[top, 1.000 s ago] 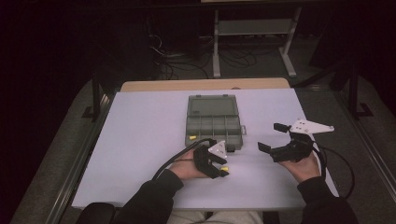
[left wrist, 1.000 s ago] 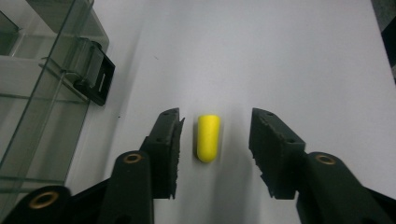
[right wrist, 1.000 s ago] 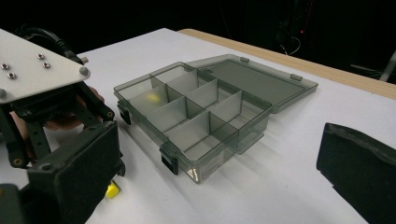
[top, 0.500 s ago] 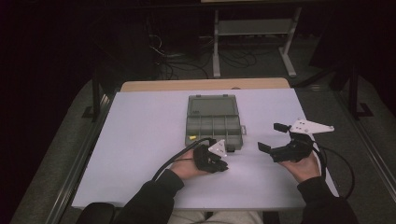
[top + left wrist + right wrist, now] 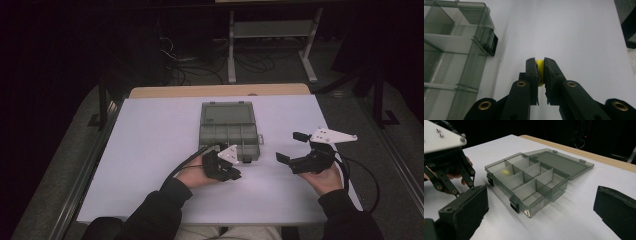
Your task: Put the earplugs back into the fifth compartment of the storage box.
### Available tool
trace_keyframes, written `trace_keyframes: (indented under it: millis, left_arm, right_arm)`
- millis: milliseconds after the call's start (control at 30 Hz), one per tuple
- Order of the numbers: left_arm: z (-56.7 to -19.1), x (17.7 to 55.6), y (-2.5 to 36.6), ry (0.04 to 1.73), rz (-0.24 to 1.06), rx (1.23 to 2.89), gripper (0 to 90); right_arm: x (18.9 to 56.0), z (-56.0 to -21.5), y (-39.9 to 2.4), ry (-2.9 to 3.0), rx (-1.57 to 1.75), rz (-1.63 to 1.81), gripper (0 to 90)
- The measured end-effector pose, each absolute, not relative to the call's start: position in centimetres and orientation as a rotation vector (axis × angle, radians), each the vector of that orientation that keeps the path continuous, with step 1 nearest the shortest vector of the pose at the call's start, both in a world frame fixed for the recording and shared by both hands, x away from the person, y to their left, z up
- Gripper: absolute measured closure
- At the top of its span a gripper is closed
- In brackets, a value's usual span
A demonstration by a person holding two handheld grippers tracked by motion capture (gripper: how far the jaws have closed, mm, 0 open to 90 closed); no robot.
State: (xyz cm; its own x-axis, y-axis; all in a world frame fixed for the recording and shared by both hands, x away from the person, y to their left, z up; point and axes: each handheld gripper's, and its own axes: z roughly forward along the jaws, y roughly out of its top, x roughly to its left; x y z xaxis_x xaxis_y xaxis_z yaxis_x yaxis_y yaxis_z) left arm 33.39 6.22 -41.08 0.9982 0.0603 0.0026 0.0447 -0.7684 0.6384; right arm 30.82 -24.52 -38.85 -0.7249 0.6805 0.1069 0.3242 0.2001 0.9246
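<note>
The left gripper has its jaws closed on a small yellow piece, pinched between the pads near their tips, just above the white worktop. The open compartment box sits beside those jaws. The right gripper holds its jaws wide apart, nothing between them.

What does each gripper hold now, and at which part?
The left gripper pinches a small yellow object between its pads, across the object's two sides. The right gripper holds nothing; its jaws are wide open.
</note>
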Motion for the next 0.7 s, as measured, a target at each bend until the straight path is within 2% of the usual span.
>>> trace_keyframes:
  millis: [700]
  left_arm:
    - [-36.8,34.7,7.6,0.100,0.127,2.434,82.6]
  right_arm:
    - [30.8,-38.9,-24.4,2.159,0.949,1.532,0.0]
